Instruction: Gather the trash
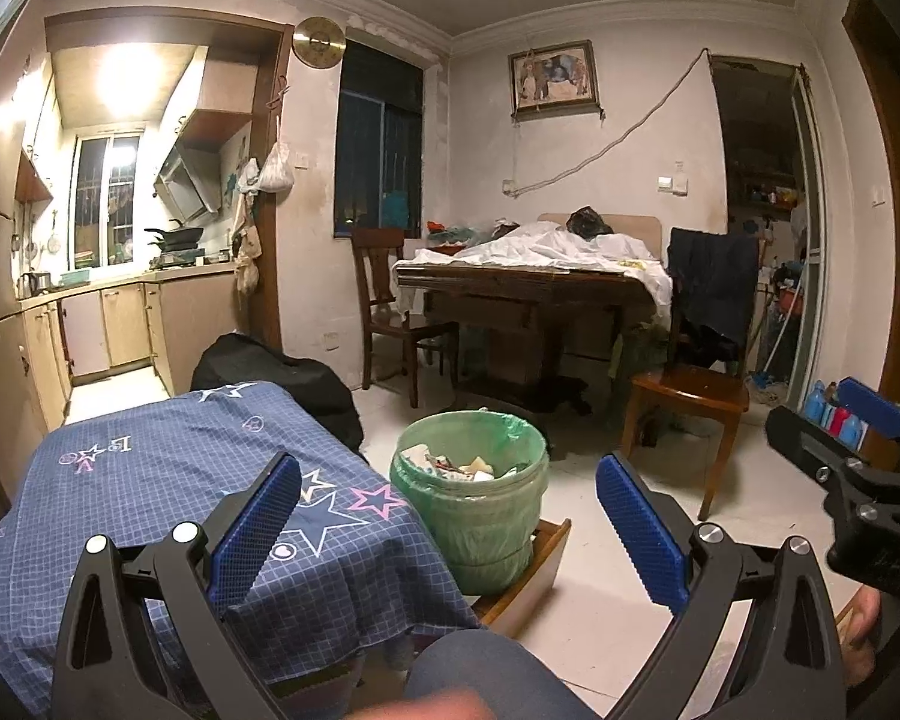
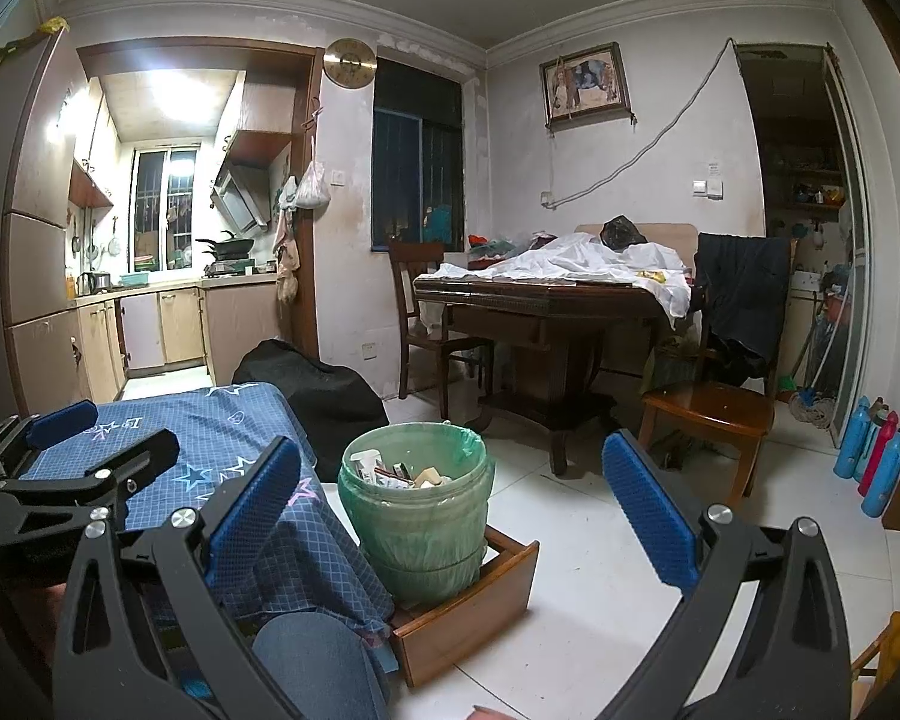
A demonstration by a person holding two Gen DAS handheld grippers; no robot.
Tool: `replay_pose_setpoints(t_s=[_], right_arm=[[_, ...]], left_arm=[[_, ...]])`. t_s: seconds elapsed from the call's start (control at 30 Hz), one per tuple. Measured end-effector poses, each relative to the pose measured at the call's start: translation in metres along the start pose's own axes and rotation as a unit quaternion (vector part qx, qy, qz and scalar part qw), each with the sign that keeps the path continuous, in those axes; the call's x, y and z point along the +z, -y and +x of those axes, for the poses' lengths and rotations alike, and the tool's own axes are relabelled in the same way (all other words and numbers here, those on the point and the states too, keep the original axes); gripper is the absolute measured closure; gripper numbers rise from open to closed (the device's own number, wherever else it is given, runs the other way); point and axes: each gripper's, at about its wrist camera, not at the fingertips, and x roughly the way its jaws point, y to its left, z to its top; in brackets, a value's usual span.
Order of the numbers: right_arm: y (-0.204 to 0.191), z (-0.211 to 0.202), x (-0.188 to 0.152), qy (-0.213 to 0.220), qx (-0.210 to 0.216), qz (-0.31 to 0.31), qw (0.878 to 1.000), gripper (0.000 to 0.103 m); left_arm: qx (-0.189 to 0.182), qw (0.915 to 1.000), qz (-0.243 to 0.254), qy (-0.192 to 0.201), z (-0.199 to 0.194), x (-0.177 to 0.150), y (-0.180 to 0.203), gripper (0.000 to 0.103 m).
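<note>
1. My left gripper [image 1: 447,531] and right gripper [image 2: 450,519] are both spread wide, holding nothing.
2. The green-lined bin [image 2: 414,501] sits near, just right of the blue-clothed counter [image 1: 168,480], already holding scraps.
3. I see no loose trash nearby; collecting seems mostly done.

The left gripper [image 1: 447,519] is held level, facing the far side of the room, its two blue-padded fingers [image 1: 257,531] spread wide with nothing between them. The right gripper [image 2: 450,516] sits beside it at about the same height, its jaws likewise wide apart and bare. From each camera the other gripper shows at the edge of view, also spread open. The person's knee [image 1: 480,675], in blue-grey cloth, lies low and near beneath the grippers. A bare foot [image 1: 864,630] shows at the near right.
</note>
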Motion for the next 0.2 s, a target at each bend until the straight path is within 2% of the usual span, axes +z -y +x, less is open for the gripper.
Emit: replay_pose_setpoints(t_s=[0.2], right_arm=[[-0.0010, 0.0009, -0.0011, -0.001, 0.001, -0.001, 1.000, 0.005]], left_arm=[[0.000, 0.9999, -0.008, -0.007, 0.0046, -0.0009, -0.0046, 0.005]])
